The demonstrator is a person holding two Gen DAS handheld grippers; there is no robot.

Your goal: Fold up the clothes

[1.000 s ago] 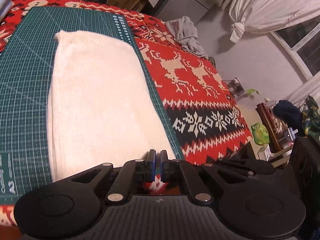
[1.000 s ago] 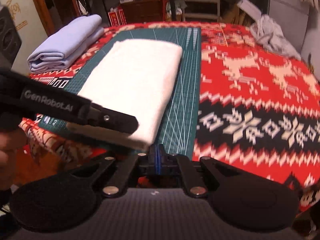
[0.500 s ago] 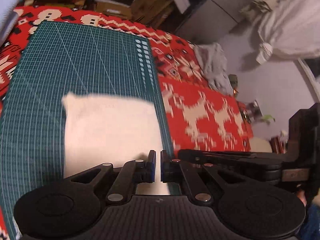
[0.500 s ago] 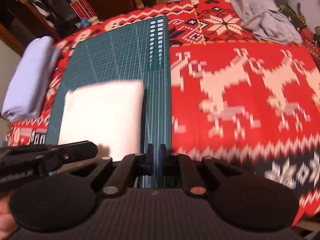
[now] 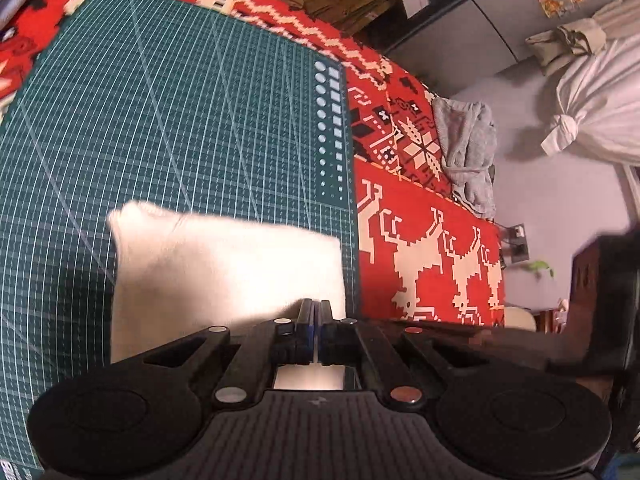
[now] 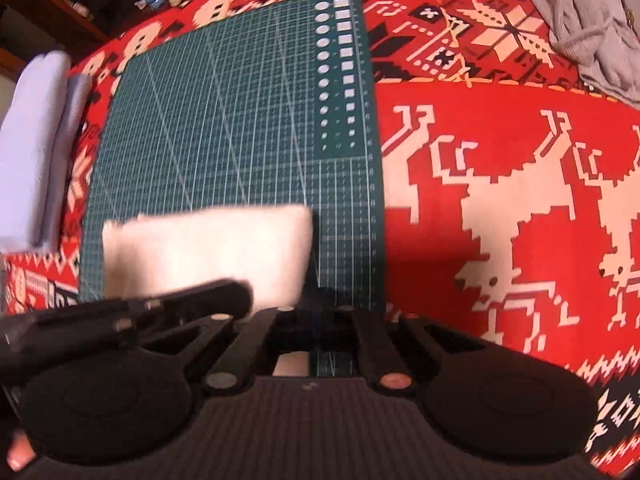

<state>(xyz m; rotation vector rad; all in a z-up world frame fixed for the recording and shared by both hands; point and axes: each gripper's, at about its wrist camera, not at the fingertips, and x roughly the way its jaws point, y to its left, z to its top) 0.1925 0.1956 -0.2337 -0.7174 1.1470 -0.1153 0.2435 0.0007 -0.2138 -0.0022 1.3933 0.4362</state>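
A white garment (image 5: 224,264) lies on the green cutting mat (image 5: 180,120), its near part raised and carried over the rest, so it looks short and blurred. My left gripper (image 5: 315,308) is shut on the garment's near edge by its right corner; white cloth shows under the fingers. In the right wrist view the same white garment (image 6: 208,248) sits at the mat's (image 6: 240,120) near end. My right gripper (image 6: 316,304) is shut on its right corner, blurred by motion. The left gripper's body (image 6: 160,308) crosses in front of the cloth.
A folded lavender cloth (image 6: 32,152) rests left of the mat. A crumpled grey garment (image 6: 580,28) lies at the far right of the red patterned tablecloth (image 6: 500,208). Boxes and shelves stand beyond the table's far edge. A fingertip (image 6: 16,456) shows at the bottom left.
Both grippers have lifted the garment's near edge and moved it forward over the rest. The visible cloth has gone from a long strip to a short rectangle, and more mat shows beyond it.
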